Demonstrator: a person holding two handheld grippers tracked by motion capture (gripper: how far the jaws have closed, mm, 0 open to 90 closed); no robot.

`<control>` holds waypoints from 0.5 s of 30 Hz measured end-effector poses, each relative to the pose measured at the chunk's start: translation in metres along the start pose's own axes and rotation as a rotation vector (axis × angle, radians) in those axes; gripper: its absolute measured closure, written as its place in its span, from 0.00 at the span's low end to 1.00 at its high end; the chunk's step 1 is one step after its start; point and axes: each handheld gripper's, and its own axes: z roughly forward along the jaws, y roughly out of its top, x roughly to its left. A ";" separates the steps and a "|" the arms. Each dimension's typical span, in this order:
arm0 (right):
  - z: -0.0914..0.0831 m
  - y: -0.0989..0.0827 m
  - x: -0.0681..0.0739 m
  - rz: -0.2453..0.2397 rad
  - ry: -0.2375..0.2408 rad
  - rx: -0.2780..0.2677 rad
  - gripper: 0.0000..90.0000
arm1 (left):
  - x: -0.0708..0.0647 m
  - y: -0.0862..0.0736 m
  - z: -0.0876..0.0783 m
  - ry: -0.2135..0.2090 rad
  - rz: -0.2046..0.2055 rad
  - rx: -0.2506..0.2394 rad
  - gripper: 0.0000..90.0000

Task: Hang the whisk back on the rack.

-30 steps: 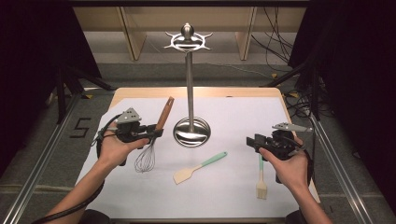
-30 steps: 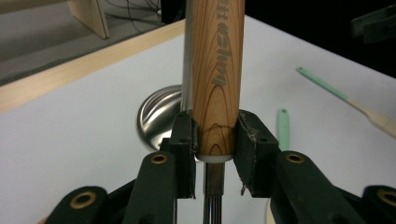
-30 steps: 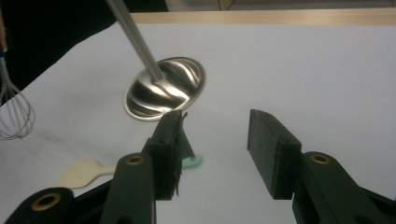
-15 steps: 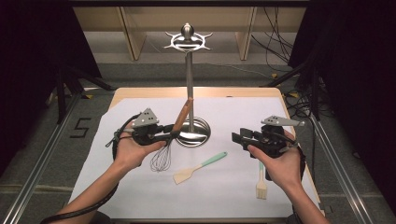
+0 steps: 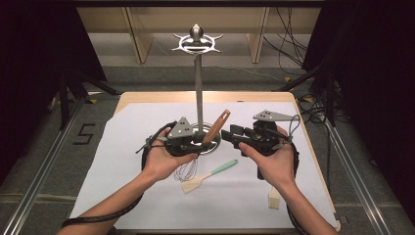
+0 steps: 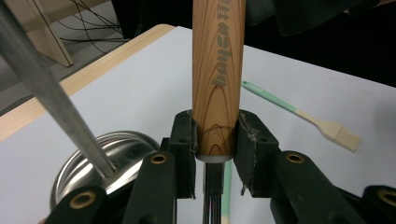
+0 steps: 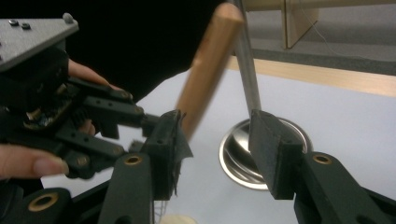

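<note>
High view: above, facing forward-down; both gripper views close, sharing whisk handle (image 6: 217, 70) and stand base (image 7: 238, 154).

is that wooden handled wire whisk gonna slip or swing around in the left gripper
Probably little slip: the left gripper clamps the wooden-handled wire whisk low on its round, smooth handle, pads on both sides. The handle could twist. The wire head hangs below, looks light, likely springy rather than floppy.

Matt wooden whisk handle (image 6: 217, 74), glossy metal stand (image 5: 197, 93)
</note>
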 end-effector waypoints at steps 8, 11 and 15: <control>0.005 0.009 0.003 -0.022 -0.053 -0.061 0.62 | -0.007 0.006 0.004 0.002 0.019 -0.021 0.76; 0.005 0.009 0.003 -0.003 -0.032 -0.058 0.65 | -0.009 0.006 0.005 0.000 0.024 -0.022 0.76; 0.008 0.010 0.004 -0.008 -0.050 -0.067 0.73 | -0.012 0.006 0.006 -0.008 0.030 -0.027 0.76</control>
